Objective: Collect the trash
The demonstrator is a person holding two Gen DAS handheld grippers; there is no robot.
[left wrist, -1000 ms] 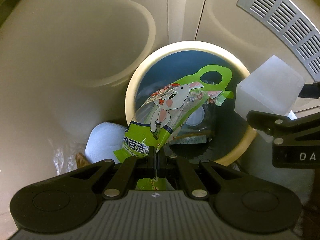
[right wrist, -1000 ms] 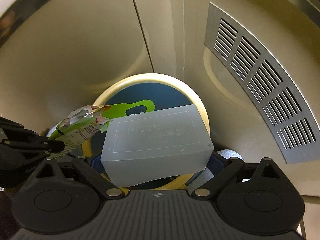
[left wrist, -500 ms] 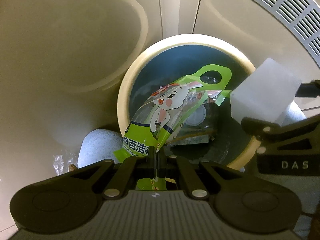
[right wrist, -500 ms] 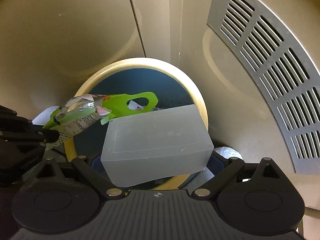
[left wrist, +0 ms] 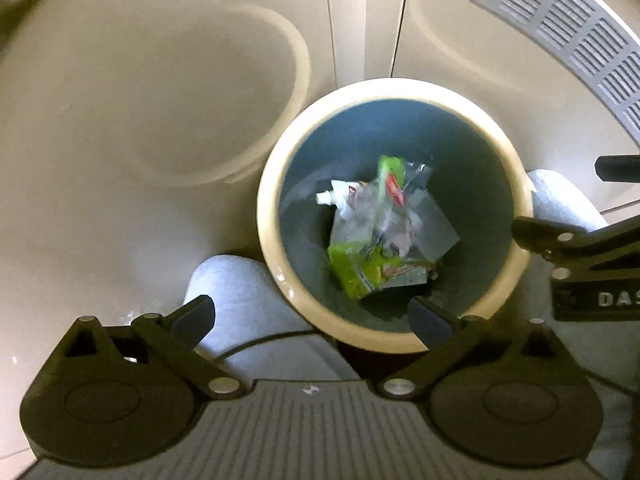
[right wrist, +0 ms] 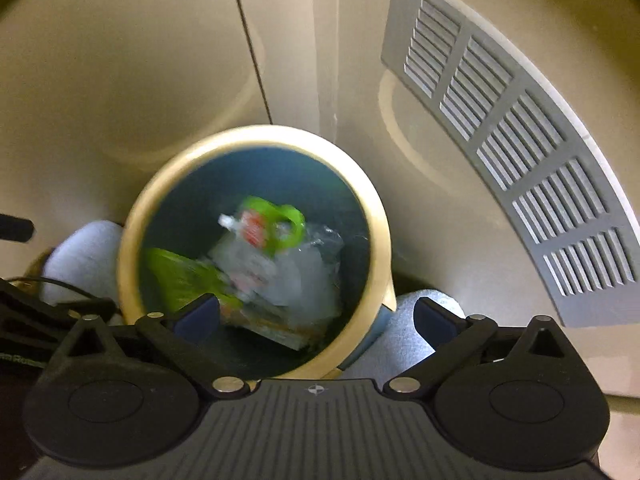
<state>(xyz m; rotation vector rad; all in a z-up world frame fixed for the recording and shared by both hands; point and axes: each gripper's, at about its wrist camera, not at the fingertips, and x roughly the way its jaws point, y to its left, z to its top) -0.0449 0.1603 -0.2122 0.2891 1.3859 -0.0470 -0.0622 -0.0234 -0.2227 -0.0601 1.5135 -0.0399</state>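
A round bin with a cream rim (left wrist: 266, 208) (right wrist: 132, 232) and a blue-grey inside stands on the floor below both grippers. In it lie a green printed wrapper (left wrist: 356, 268) (right wrist: 176, 276), a translucent plastic box (left wrist: 434, 228) (right wrist: 292, 276) and other clear packaging, all blurred. My left gripper (left wrist: 313, 319) hangs over the bin's near rim, its jaws opening wide with nothing between them. My right gripper (right wrist: 317, 314) (left wrist: 576, 248) is also above the bin, its jaws opening and nothing between them either.
The floor is glossy beige tile. A grey vent grille (left wrist: 560, 32) (right wrist: 520, 160) curves along the right. Two pale fuzzy slippers (left wrist: 240, 300) (left wrist: 560, 200) flank the bin. A thin black cable (left wrist: 260, 344) runs near the left gripper.
Both grippers let go: the left released the green wrapper and the right released the translucent box. Both things now lie inside the bin.
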